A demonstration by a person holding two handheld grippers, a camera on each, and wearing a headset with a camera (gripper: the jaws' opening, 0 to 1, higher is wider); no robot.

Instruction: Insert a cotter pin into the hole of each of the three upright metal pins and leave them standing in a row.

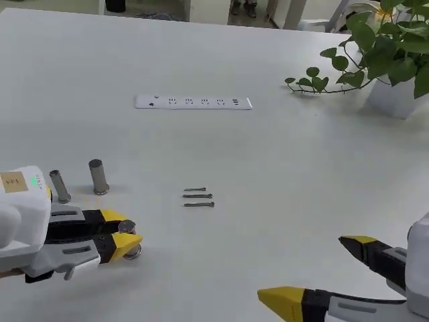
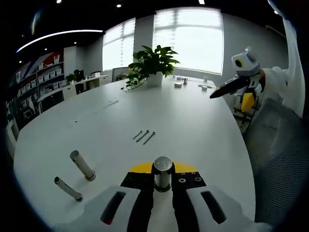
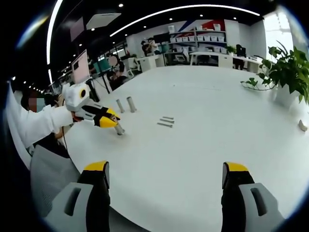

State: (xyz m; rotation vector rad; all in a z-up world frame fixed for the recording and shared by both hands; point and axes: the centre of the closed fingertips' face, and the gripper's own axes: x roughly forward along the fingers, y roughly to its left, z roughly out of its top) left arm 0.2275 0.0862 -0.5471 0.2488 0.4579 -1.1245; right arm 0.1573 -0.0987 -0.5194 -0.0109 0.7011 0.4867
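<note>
My left gripper (image 1: pixel 127 240) is shut on a short upright metal pin (image 2: pixel 162 173), whose base (image 1: pixel 133 252) rests on the white table at the near left. Two more metal pins (image 1: pixel 98 177) (image 1: pixel 59 186) stand upright just behind it. Three cotter pins (image 1: pixel 198 196) lie side by side in the middle of the table. My right gripper (image 1: pixel 322 268) hovers open at the near right, with nothing between its jaws. In the right gripper view the left gripper (image 3: pixel 107 119) holds its pin at the left, with the cotter pins (image 3: pixel 166 121) beyond.
A white power strip (image 1: pixel 193 102) lies farther back on the table (image 1: pixel 281 168). A potted plant (image 1: pixel 389 54) stands at the far right corner. Office desks and chairs sit beyond the table.
</note>
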